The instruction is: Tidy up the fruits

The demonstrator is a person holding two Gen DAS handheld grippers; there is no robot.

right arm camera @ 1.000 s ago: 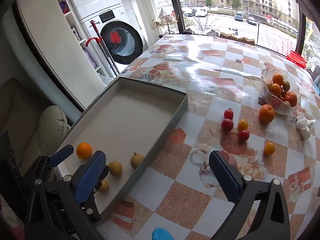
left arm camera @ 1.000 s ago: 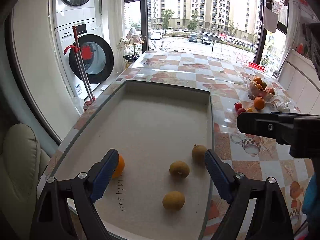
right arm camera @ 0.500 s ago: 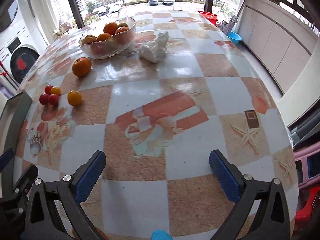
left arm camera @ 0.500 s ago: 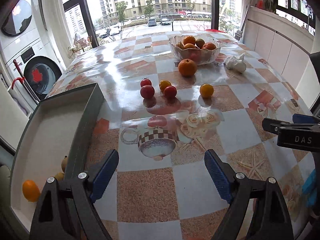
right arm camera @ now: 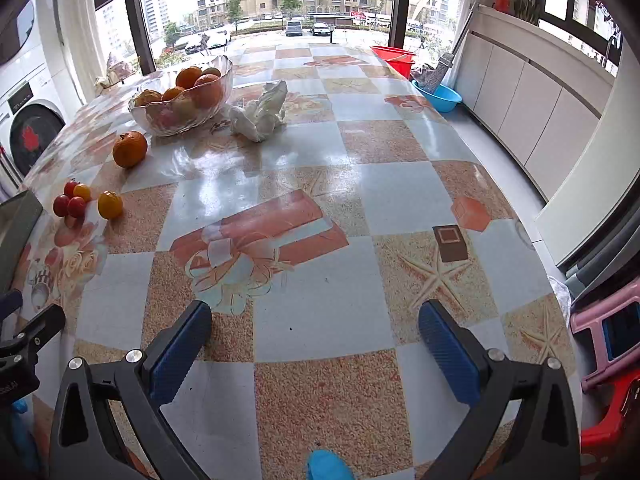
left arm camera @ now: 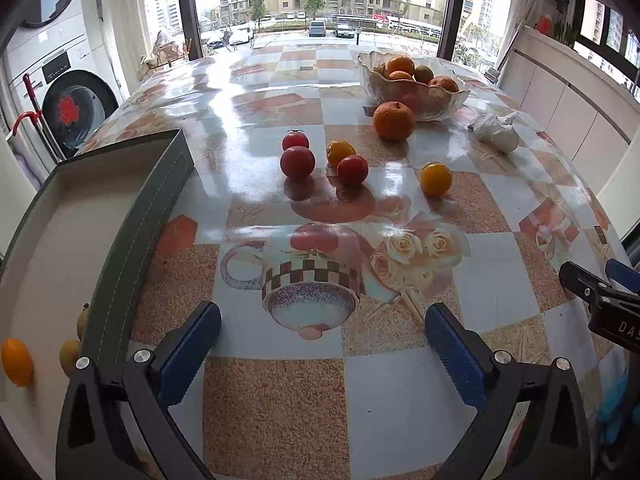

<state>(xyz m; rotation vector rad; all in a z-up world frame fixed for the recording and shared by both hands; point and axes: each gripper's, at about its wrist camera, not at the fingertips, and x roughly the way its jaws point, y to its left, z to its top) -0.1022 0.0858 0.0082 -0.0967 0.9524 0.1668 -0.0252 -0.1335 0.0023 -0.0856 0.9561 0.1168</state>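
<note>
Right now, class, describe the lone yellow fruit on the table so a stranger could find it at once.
Start at the glass bowl of fruit at the table's far end, then the big orange before it. Nearer the camera lies a cluster of small tomatoes; the yellow fruit sits alone to their right, touching nothing.

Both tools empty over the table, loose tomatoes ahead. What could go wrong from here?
1. The red tomatoes and yellow tomato sit packed together; the left tool, jaws opening with nothing between them, could knock a neighbour rolling on the glossy tablecloth.
2. The orange rests against the glass bowl; grabbing it may bump the bowl.
3. The right tool could clip the left one.
</note>
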